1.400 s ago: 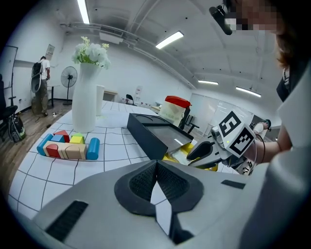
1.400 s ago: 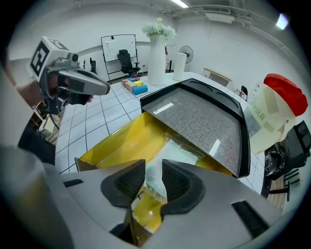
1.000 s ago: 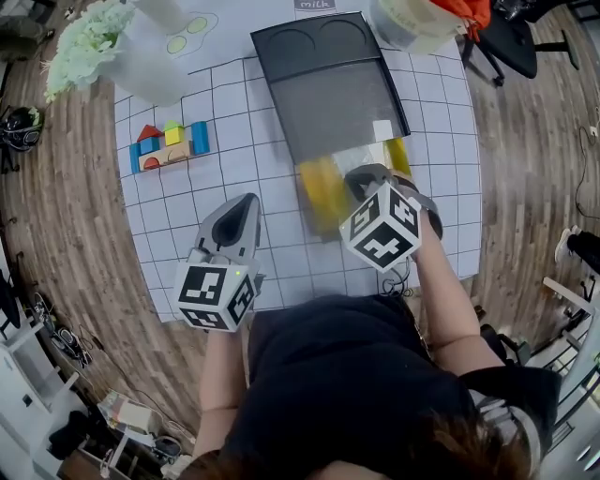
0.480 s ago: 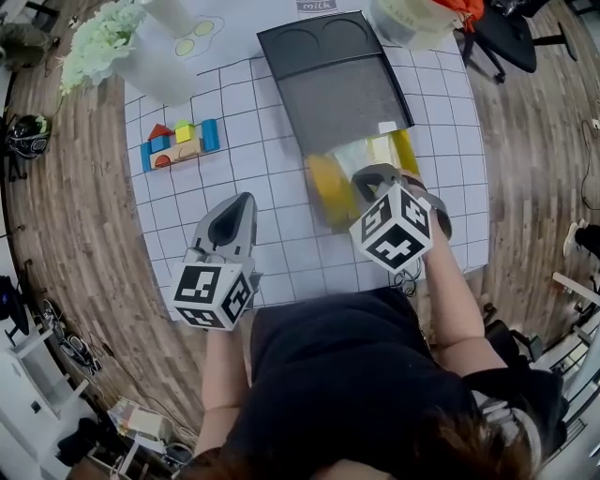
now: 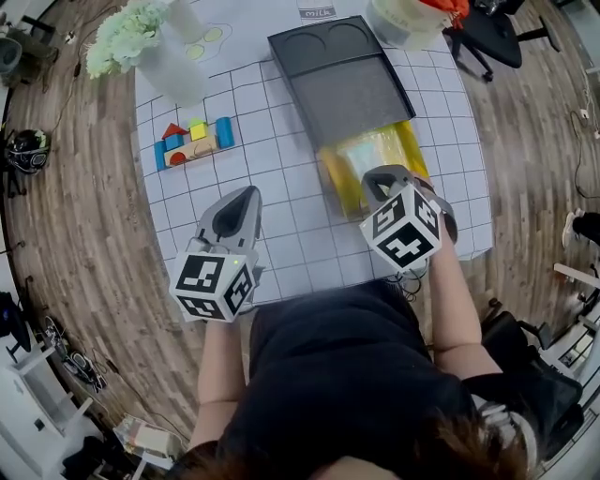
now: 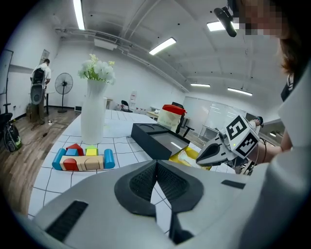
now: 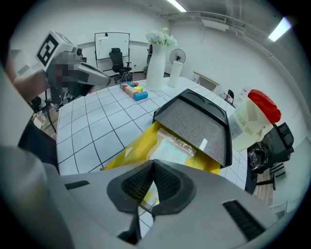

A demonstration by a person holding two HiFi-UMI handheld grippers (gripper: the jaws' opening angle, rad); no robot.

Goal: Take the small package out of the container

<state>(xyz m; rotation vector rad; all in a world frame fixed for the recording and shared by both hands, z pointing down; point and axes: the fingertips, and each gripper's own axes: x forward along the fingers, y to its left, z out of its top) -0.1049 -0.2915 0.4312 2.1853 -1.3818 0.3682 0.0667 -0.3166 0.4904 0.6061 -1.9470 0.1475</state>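
A flat black container (image 5: 337, 80) lies on the gridded mat, its open end toward me. A yellow small package (image 5: 370, 159) with a clear inner bag (image 7: 172, 146) sticks out of that end, its far part still under the container (image 7: 194, 124). My right gripper (image 5: 378, 176) is shut on the package's near edge (image 7: 141, 192); the film shows between the pads. My left gripper (image 5: 246, 197) hovers over the mat left of the package, shut with nothing in it. From the left gripper view, the jaws (image 6: 155, 168) meet, with the container (image 6: 158, 138) and right gripper (image 6: 206, 155) beyond.
Coloured toy blocks (image 5: 192, 142) lie at the mat's left. A white vase with flowers (image 5: 169, 56) stands at the back left, and a pale jar with a red lid (image 5: 408, 19) at the back right. The table's near edge (image 5: 375, 281) is close to my body.
The yellow package has slid further out of the container toward me, held by the right gripper. Both grippers have lifted slightly.
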